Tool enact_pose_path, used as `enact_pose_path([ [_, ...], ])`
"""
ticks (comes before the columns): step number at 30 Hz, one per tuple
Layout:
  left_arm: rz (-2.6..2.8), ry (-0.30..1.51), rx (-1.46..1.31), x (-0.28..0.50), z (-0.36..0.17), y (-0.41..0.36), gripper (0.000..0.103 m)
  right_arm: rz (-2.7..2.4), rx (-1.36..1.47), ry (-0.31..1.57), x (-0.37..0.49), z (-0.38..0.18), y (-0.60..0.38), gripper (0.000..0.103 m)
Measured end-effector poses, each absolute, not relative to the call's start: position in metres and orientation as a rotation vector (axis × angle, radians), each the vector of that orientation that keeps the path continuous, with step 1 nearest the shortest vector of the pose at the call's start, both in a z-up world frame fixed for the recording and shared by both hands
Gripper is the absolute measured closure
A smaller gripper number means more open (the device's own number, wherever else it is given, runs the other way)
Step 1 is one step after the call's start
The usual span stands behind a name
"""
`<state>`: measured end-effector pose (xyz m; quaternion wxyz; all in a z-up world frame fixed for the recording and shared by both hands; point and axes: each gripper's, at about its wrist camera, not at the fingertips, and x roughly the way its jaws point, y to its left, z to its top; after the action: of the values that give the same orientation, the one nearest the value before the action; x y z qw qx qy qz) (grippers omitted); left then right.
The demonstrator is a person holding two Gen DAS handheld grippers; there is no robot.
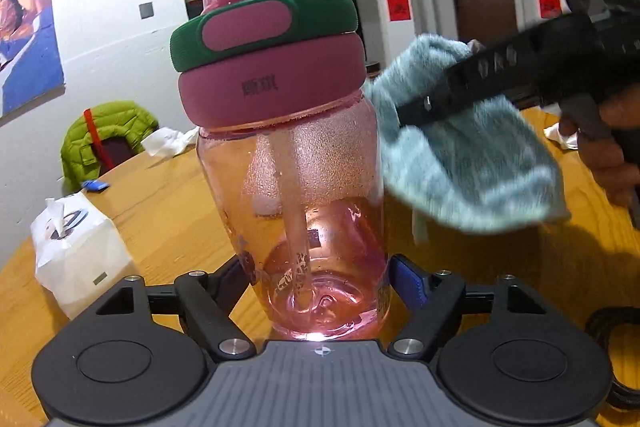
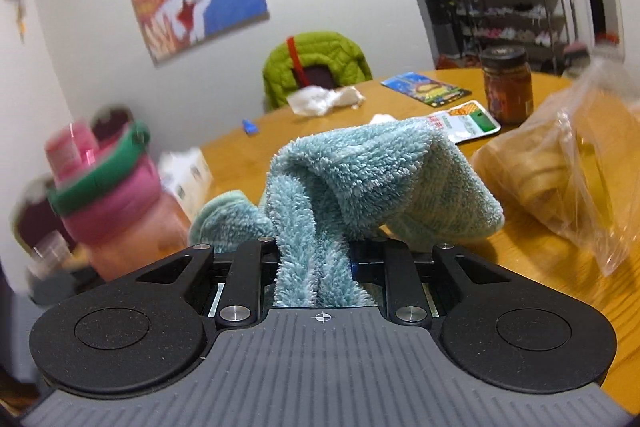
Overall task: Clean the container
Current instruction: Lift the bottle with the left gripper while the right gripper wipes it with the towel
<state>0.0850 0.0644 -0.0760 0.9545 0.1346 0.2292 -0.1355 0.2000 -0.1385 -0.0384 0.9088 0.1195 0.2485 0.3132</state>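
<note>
A clear pink bottle (image 1: 316, 195) with a pink and green lid and an inner straw is held near its base by my left gripper (image 1: 320, 283), above the wooden table (image 1: 168, 203). My right gripper (image 1: 440, 95) is shut on a light blue fluffy cloth (image 1: 468, 163), which hangs just right of the bottle's shoulder. In the right wrist view the cloth (image 2: 360, 183) bulges from the shut right gripper (image 2: 316, 259), and the bottle (image 2: 112, 195) is blurred at the left.
A white tissue box (image 1: 76, 251) stands left on the table. A green jacket (image 2: 316, 63) hangs on a chair behind. A jar (image 2: 508, 87), leaflets (image 2: 428, 91) and a clear bag of bread (image 2: 568, 179) sit at the right.
</note>
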Motion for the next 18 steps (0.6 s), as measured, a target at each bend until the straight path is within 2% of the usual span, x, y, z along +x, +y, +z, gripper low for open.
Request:
enact_pose_path([
  [2, -0.256, 0.444, 0.272, 0.079, -0.074, 0.066, 0.020, 0.694, 0.305, 0.507, 0.200, -0.038, -0.146, 0.078],
  [4, -0.244, 0.407, 0.261, 0.072, -0.071, 0.068, 0.019, 0.741, 0.364, 0.501, 0.201, -0.037, -0.153, 0.076],
  [6, -0.251, 0.377, 0.237, 0.066, -0.067, 0.066, 0.020, 0.787, 0.423, 0.495, 0.201, -0.037, -0.160, 0.075],
  [9, -0.228, 0.394, 0.263, 0.071, -0.068, 0.052, 0.028, 0.874, 0.517, 0.523, 0.209, -0.043, -0.155, 0.075],
  [14, -0.213, 0.396, 0.298, 0.069, -0.068, 0.042, 0.028, 0.858, 0.630, 0.609, 0.229, -0.067, -0.149, 0.074],
  [18, -0.256, 0.376, 0.290, 0.060, -0.069, 0.047, 0.028, 0.800, 0.530, 0.719, 0.237, -0.078, -0.132, 0.074],
])
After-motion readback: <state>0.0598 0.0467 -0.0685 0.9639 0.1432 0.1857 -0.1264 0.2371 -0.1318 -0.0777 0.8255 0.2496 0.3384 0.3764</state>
